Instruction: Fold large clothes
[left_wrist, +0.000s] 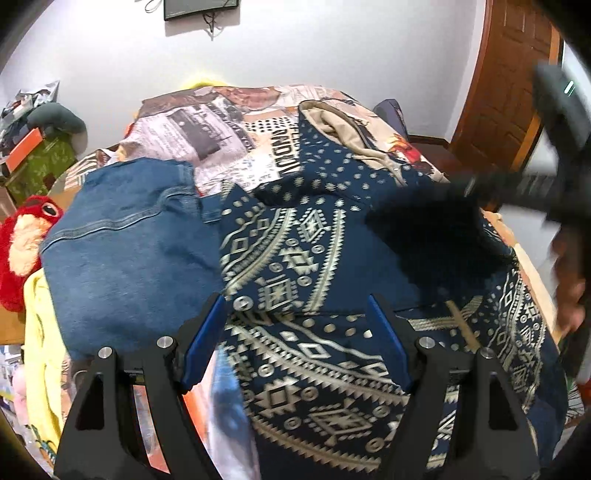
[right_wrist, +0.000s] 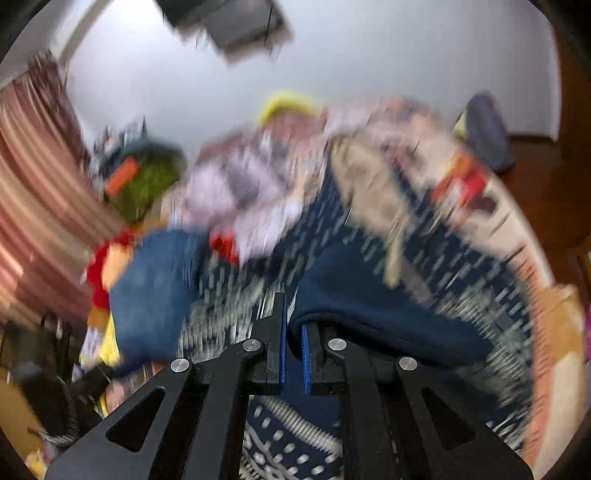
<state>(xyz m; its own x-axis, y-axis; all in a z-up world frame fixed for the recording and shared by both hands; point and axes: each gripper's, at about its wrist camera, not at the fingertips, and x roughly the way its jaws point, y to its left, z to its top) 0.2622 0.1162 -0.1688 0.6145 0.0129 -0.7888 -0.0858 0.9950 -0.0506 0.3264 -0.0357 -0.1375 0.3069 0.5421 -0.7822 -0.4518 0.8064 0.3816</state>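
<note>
Navy patterned garment spread on a cluttered bed, one gripper pinching its edge.

The bed (left_wrist: 229, 122), under a collage-print cover, carries the navy patterned garment (left_wrist: 317, 258) across its near middle, with folded jeans (left_wrist: 125, 240) just beside it and a red plush toy (left_wrist: 22, 240) at the far edge. The left gripper (left_wrist: 295, 314) hovers over the garment, its fingers spread wide apart. The right gripper (right_wrist: 293, 317), in a heavily blurred view, has its fingers drawn nearly together on a dark navy fold of that garment.
</note>
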